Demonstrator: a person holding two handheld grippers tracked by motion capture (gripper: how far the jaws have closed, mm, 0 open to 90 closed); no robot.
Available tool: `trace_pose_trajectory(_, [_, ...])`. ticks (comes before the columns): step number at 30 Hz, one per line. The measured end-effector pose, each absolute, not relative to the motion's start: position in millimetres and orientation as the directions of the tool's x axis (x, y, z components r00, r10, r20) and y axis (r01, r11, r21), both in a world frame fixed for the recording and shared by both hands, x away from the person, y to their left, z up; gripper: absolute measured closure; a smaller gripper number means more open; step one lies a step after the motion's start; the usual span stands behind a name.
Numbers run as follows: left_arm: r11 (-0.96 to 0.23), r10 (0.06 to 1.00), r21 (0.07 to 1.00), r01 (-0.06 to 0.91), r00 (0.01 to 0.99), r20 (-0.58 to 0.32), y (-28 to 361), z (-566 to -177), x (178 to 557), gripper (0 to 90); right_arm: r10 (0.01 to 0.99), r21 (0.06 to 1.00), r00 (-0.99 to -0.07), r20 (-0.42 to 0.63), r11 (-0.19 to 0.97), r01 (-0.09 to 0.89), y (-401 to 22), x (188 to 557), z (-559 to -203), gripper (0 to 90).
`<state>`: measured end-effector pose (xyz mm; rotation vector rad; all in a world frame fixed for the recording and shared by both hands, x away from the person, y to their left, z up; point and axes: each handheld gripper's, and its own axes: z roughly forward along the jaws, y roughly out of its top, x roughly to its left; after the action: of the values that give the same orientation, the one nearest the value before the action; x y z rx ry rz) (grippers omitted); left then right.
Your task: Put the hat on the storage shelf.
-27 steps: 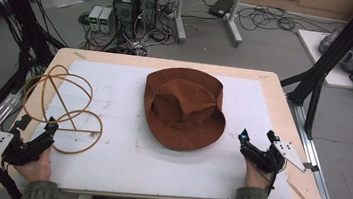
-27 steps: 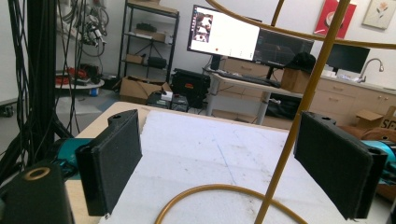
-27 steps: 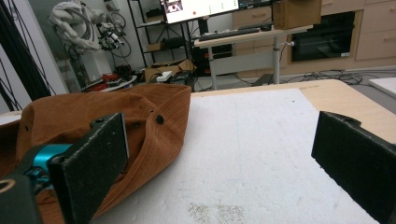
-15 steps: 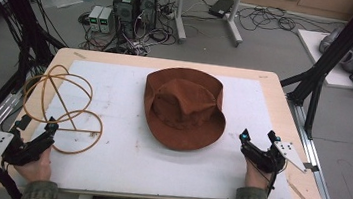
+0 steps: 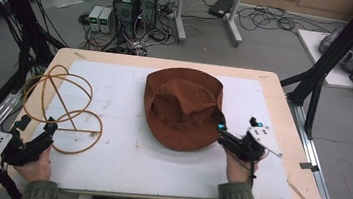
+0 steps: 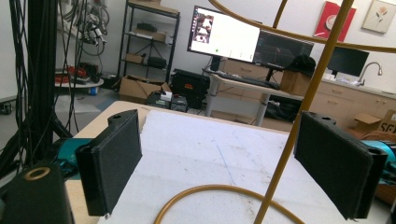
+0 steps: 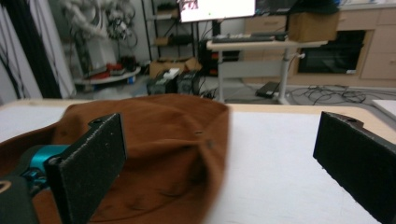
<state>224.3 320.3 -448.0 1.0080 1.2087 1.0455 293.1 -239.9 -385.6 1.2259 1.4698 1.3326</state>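
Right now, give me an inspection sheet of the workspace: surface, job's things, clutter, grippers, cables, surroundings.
Surface: wooden table under a white mat, faint scuffs.
Job's things: brown hat crown up at mat centre; yellow wire frame of looped hoops at the left.
Clutter: nothing seen on the mat besides these.
Grippers: right gripper open at the hat's brim edge, not gripping; left gripper open, one hoop of the frame standing between its jaws, pads apart from it.
Cables: black cable trailing from the left gripper off the near table edge; loose cables on the floor behind the table.
Surroundings: computer boxes on the floor, black frame posts either side, monitors and desks beyond.
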Motion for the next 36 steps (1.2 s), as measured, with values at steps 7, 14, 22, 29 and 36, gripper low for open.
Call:
trace_pose_trajectory(7, [0.244, 0.969, 0.967, -0.08, 0.058, -0.239, 322.8, -448.5, 224.2, 15.2, 0.969, 0.969, -0.232, 0.083, -0.025, 0.244, -159.5, 310.0, -377.9, 1.9])
trace_pose_trajectory(14, [0.254, 0.966, 0.964, -0.084, 0.065, -0.249, 324.0, -448.8, 224.5, 15.2, 0.975, 0.903, -0.203, 0.096, 0.001, 0.43, -113.7, 339.5, -398.5, 2.0])
trace_pose_trajectory(22, [0.263, 0.964, 0.961, -0.083, 0.069, -0.258, 325.7, -448.9, 225.6, 15.2, 0.978, 0.787, -0.136, 0.155, -0.039, 0.616, -112.8, 372.1, -417.7, 3.2])
trace_pose_trajectory(29, [0.263, 0.964, 0.961, -0.084, 0.069, -0.258, 326.1, -448.9, 225.9, 15.2, 0.984, 0.771, -0.113, 0.14, -0.036, 0.636, -105.0, 385.1, -425.4, 5.2])
trace_pose_trajectory(36, [0.267, 0.963, 0.96, -0.084, 0.072, -0.261, 326.8, -448.9, 226.7, 15.2, 0.982, 0.77, -0.113, 0.15, -0.044, 0.637, -101.1, 391.2, -434.0, 33.4])
